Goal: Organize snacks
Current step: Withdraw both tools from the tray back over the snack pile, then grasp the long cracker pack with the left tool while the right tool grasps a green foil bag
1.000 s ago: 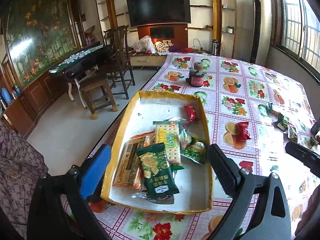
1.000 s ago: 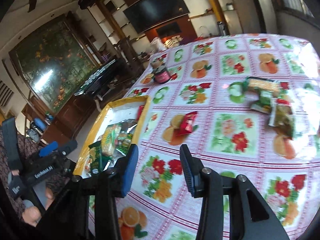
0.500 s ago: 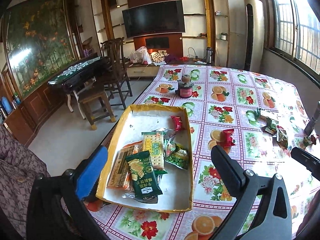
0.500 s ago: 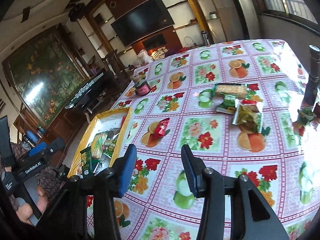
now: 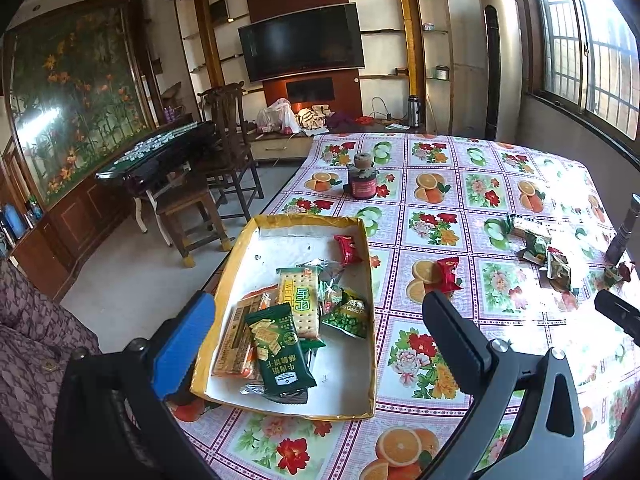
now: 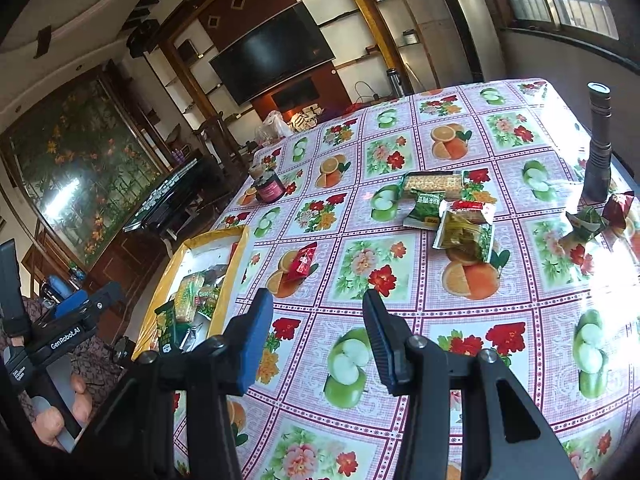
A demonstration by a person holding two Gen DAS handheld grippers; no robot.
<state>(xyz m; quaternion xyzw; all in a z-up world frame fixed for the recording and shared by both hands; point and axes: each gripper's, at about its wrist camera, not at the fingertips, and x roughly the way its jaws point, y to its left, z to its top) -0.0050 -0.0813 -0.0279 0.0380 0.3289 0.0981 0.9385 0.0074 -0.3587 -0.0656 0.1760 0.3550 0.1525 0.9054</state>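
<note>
Both cams ride the tongs, tilted down over the surface (image 5: pixel 440 184), facing the TV (image 5: pixel 302 46). Left cam sits close above the tray (image 5: pixel 362 240); right cam further right. Shared: tray, jar (image 6: pixel 269 188).

Left tool (image 5: pixel 316 320) wide open over snack-filled tray (image 5: pixel 370 360); nothing held.

The left gripper (image 5: pixel 316 320) fills the lower part of its wrist view, jaws spread wide and holding nothing. The right gripper (image 6: pixel 318 316) sits at lower centre of its view (jaws partly apart, empty). A hand (image 6: pixel 60 420) grips the left handle at lower left.
</note>
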